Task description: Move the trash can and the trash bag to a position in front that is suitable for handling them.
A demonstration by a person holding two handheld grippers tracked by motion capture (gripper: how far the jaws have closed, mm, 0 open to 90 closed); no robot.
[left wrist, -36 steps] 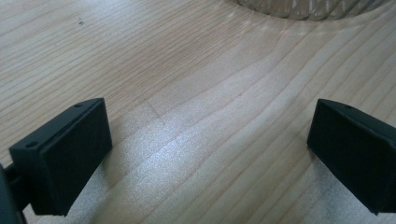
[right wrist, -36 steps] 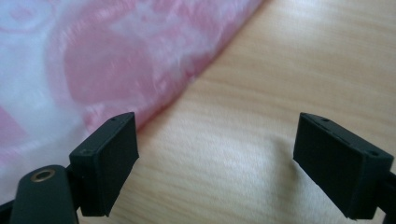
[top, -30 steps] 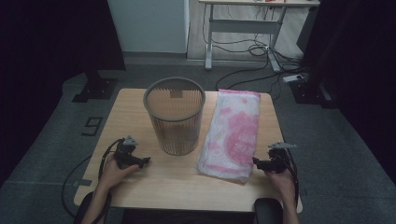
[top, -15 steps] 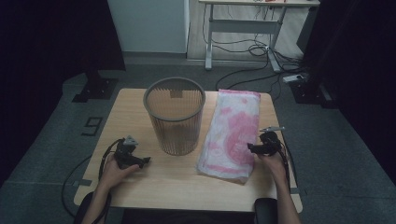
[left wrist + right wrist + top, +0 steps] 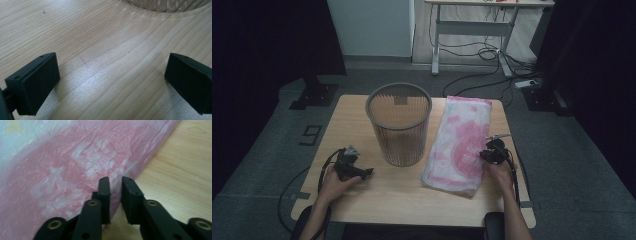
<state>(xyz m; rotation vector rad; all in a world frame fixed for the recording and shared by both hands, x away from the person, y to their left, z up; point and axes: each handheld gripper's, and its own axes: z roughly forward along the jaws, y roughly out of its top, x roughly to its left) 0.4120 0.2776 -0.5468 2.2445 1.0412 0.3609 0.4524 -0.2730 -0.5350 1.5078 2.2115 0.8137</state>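
— On the right half of the worktop, what is the right gripper doing?

— It sits at the right edge of the pink and white plastic bag, about level with the bag's lower half. Its jaws have just been closing. In the right gripper view the right gripper has its jaws drawn in to a narrow slit, and the thin rim of the plastic bag runs up into that slit. I cannot tell whether the pads already press on the film.

— And where does the bag lie?

— Flat on the wood, stretched from the far edge toward the near side, just right of the wire waste basket. The basket stands upright near the middle, and the bag's left edge lies close by its foot.

— The other hand?

— The left gripper rests low on the left part of the worktop, held in the person's left hand, well apart from the bag and near the basket. In the left gripper view the left gripper has its jaws spread wide over bare wood, with nothing between them, and the basket curves across the top.
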